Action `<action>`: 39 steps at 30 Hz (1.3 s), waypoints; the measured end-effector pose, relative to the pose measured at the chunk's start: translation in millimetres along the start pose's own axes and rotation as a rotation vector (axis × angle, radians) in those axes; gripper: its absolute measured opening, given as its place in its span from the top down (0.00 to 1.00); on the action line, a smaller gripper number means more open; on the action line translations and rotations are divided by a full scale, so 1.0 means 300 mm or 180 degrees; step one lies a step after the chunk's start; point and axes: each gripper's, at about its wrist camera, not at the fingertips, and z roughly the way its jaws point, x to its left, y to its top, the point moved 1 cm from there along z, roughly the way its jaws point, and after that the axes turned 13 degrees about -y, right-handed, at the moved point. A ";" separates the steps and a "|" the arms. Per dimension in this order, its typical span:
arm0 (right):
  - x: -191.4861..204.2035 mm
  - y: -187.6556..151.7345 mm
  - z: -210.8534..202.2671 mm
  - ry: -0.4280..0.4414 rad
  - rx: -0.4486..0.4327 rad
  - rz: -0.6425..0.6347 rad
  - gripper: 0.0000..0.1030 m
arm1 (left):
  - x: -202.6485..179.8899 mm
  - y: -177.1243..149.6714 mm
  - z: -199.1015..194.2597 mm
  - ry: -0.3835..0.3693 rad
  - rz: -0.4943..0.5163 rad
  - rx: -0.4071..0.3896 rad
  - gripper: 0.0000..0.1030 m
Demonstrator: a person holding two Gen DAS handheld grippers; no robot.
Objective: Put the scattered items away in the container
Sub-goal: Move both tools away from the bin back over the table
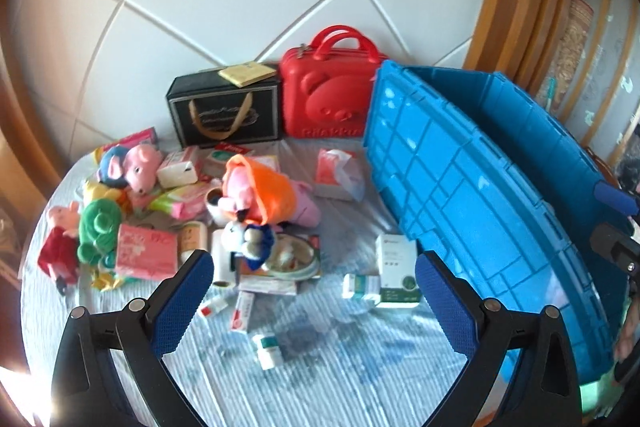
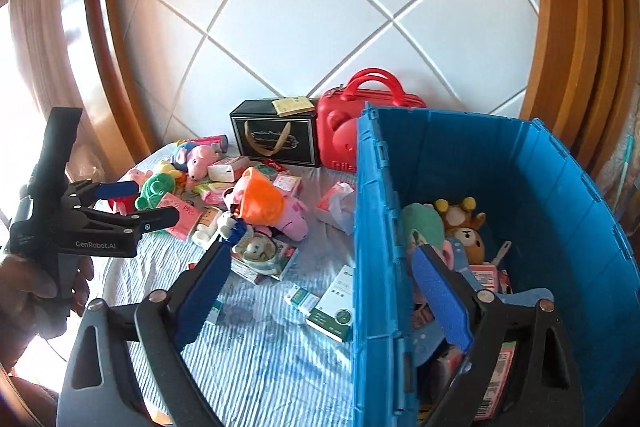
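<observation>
Reads "GenRobot.AI" in white on black body of left hand-held gripper [image 2: 138,205]. Raised letters on red plastic bear-face carry case [image 1: 328,99], only partly legible. Box prints too blurred.

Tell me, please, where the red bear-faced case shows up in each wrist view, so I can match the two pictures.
Left wrist view: the red bear-faced case stands upper centre, against the white wall.
Right wrist view: the case is centre, partly hidden behind the blue crate.
Shared landmark: the black gift box directly left of it.
</observation>
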 end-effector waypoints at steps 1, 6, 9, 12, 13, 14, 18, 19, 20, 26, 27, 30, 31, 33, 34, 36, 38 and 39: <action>0.033 0.002 0.008 0.0025 0.0016 -0.0027 0.05 | 0.045 -0.020 -0.015 0.0035 -0.0063 0.0007 0.01; 0.193 0.000 0.057 0.0128 0.0130 -0.0135 0.05 | 0.257 -0.117 -0.065 0.0214 -0.0292 0.0072 0.01; 0.277 -0.025 0.112 0.0211 0.0299 -0.0175 0.05 | 0.367 -0.177 -0.062 0.0345 -0.0297 0.0171 0.01; 0.358 -0.066 0.166 0.0208 0.0411 -0.0260 0.05 | 0.459 -0.232 -0.038 0.0369 -0.0310 0.0282 0.01; 0.382 -0.083 0.184 0.0200 0.0438 -0.0285 0.05 | 0.482 -0.246 -0.027 0.0364 -0.0298 0.0315 0.01; 0.409 -0.104 0.206 0.0183 0.0469 -0.0325 0.05 | 0.501 -0.260 -0.013 0.0347 -0.0275 0.0342 0.01; 0.497 -0.196 0.307 0.0123 0.0698 -0.0455 0.05 | 0.546 -0.307 0.072 0.0259 -0.0161 0.0493 0.01; 0.517 -0.222 0.336 0.0108 0.0779 -0.0471 0.05 | 0.555 -0.318 0.100 0.0237 -0.0129 0.0542 0.01; 0.530 -0.245 0.363 0.0111 0.0843 -0.0469 0.05 | 0.564 -0.329 0.128 0.0215 -0.0094 0.0584 0.01; 0.628 -0.382 0.546 0.0058 0.1131 -0.0467 0.05 | 0.635 -0.382 0.336 0.0050 0.0164 0.0826 0.01; 0.648 -0.409 0.586 0.0057 0.1193 -0.0462 0.05 | 0.653 -0.392 0.378 0.0046 0.0217 0.0874 0.01; 0.709 -0.483 0.686 0.0022 0.1311 -0.0484 0.05 | 0.712 -0.422 0.500 0.0030 0.0336 0.1043 0.01; 0.725 -0.505 0.717 0.0016 0.1351 -0.0473 0.05 | 0.726 -0.430 0.537 0.0017 0.0384 0.1099 0.01; 0.753 -0.545 0.775 -0.0011 0.1425 -0.0433 0.05 | 0.745 -0.445 0.603 0.0013 0.0476 0.1221 0.01; 0.763 -0.561 0.801 -0.0041 0.1459 -0.0395 0.05 | 0.753 -0.449 0.627 -0.0021 0.0494 0.1256 0.01; 0.779 -0.579 0.836 -0.0068 0.1486 -0.0310 0.05 | 0.765 -0.454 0.662 -0.0078 0.0515 0.1289 0.02; 0.794 -0.591 0.861 -0.0086 0.1499 -0.0279 0.05 | 0.772 -0.455 0.686 -0.0136 0.0521 0.1300 0.03; 0.803 -0.596 0.873 -0.0097 0.1503 -0.0287 0.05 | 0.774 -0.456 0.697 -0.0158 0.0522 0.1319 0.03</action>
